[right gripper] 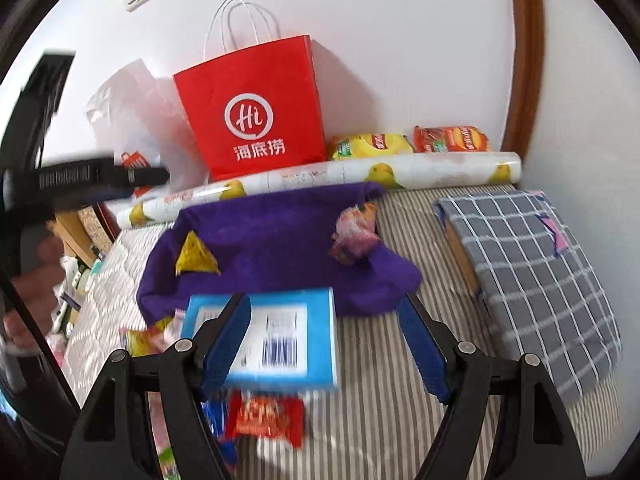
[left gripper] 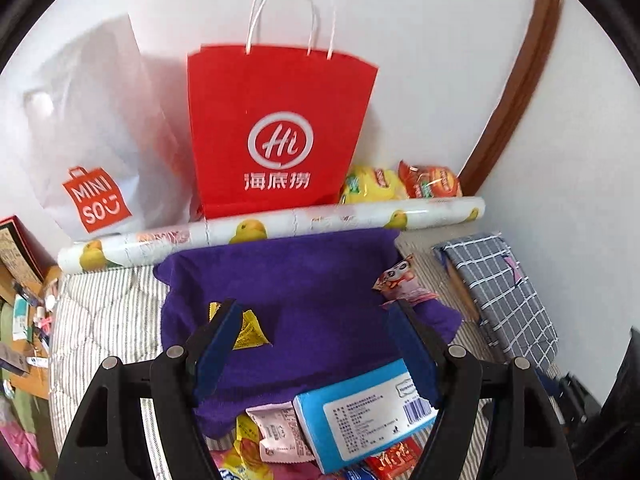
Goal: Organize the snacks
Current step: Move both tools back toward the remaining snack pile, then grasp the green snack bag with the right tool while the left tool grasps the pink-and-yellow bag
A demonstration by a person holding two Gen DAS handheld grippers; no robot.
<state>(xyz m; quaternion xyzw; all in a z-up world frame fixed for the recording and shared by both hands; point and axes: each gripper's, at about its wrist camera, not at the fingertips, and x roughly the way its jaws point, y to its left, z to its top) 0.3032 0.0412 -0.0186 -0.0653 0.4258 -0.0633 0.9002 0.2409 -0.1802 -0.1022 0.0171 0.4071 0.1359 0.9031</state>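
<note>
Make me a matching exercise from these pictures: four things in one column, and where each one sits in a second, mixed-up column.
Things:
1. yellow triangle packet
2. red paper bag
3. checked cloth
4. red snack packet

Places:
A. standing against the wall
B. on the purple towel
C. on the striped bedding, just in front of the blue box
D. far right, draped over a box

Pairs: 1-B, 2-A, 3-D, 4-C

Both pictures are bright with soft daylight. The white wall [left gripper: 420, 60] looks evenly lit, and the red bag [left gripper: 276, 128] throws a pale grey shadow on it. The round lens bends straight lines near the edges, and the corners go black. Things look a bit smeared, most of all the red snack pack [right gripper: 266, 420] low down
</note>
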